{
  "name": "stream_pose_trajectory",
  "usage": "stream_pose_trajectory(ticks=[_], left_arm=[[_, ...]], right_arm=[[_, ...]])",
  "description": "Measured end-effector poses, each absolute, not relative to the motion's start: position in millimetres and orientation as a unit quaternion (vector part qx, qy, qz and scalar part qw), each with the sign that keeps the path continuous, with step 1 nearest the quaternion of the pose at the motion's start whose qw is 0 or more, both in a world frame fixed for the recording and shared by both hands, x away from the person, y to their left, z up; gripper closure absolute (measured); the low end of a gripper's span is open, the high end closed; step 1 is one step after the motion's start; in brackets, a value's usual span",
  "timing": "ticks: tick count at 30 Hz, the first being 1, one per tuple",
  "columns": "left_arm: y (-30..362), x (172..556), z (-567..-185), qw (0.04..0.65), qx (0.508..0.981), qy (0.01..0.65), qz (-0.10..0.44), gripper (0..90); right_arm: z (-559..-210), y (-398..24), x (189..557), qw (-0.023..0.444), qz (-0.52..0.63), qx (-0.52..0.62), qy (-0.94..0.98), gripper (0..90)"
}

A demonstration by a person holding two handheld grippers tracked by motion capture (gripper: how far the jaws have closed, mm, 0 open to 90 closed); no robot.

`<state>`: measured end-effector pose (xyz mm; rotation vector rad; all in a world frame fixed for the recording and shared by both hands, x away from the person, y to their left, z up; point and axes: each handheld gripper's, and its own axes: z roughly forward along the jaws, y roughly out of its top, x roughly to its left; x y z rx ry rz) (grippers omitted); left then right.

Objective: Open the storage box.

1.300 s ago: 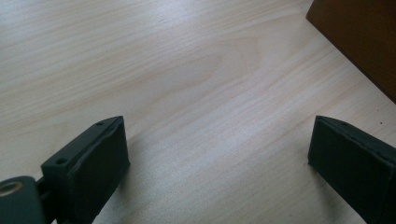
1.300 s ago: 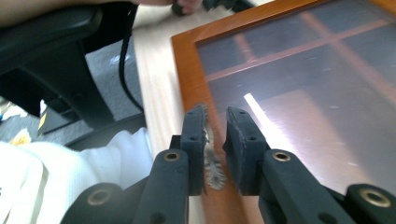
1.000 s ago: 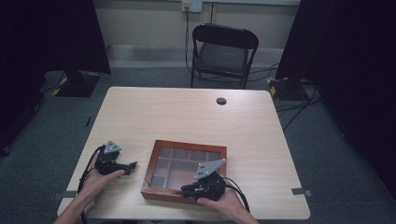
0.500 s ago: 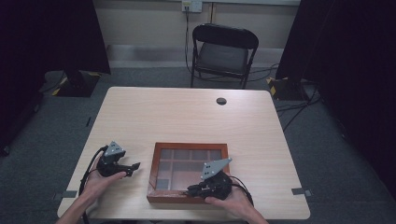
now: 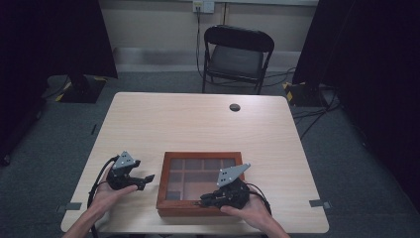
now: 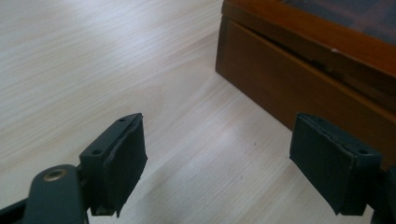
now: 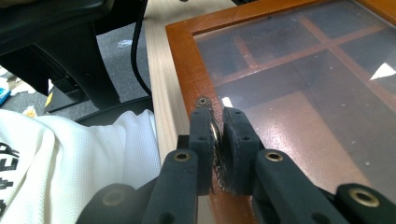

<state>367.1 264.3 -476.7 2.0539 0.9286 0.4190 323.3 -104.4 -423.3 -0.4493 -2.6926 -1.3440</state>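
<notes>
A brown wooden box (image 5: 198,155) with a glass lid over several compartments lies near the table's front edge. The lid lies flat on it. My right gripper (image 5: 204,200) rests on the lid's front rim, shut on a small metal pull (image 7: 215,134) fixed to the wooden frame (image 7: 187,60); its pads (image 7: 201,128) pinch the pull from both sides. My left gripper (image 5: 147,181) hovers just left of the box, pointing at its side wall (image 6: 303,74). Its jaws have just been closing a little and stand open (image 6: 219,163) with only bare table between them.
A light wood table (image 5: 208,124) carries a black round grommet (image 5: 235,107) at the back. A black folding chair (image 5: 236,54) stands behind it. Cables trail from both grippers toward the front edge. A white shirt (image 7: 84,158) is close behind the right gripper.
The lid, tilted up at its front a second ago, has come down flat with the right gripper still on it. The left gripper shifted slightly and its jaws narrowed.
</notes>
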Motion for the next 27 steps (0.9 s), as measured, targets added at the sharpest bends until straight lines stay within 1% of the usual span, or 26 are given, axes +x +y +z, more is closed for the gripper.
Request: stream_pose_trajectory(ticks=[5, 7, 14, 22, 25, 27], left_arm=[[263.4, 365.4, -473.9, 0.427, 0.811, 0.363, 0.166, 17.1], [262.1, 364.3, -473.2, 0.433, 0.811, 0.360, 0.158, 17.1], [256.0, 360.3, -470.6, 0.451, 0.816, 0.331, 0.147, 16.5], [245.6, 352.8, -466.9, 0.474, 0.813, 0.318, 0.115, 16.7], [242.6, 351.2, -465.5, 0.472, 0.817, 0.307, 0.128, 16.6], [240.4, 350.5, -466.0, 0.473, 0.819, 0.301, 0.126, 16.6]], right_arm=[[-415.9, -106.3, 325.8, 0.054, -0.451, -0.150, -0.878, 83.1], [-412.9, -105.9, 326.1, 0.051, -0.445, -0.151, -0.881, 83.0], [-405.5, -106.4, 327.2, 0.050, -0.450, -0.154, -0.878, 83.1], [-394.1, -106.2, 328.9, 0.038, -0.459, -0.160, -0.873, 83.0], [-394.2, -106.4, 329.3, 0.041, -0.461, -0.162, -0.872, 83.0], [-394.1, -106.3, 329.2, 0.040, -0.462, -0.163, -0.871, 83.0]])
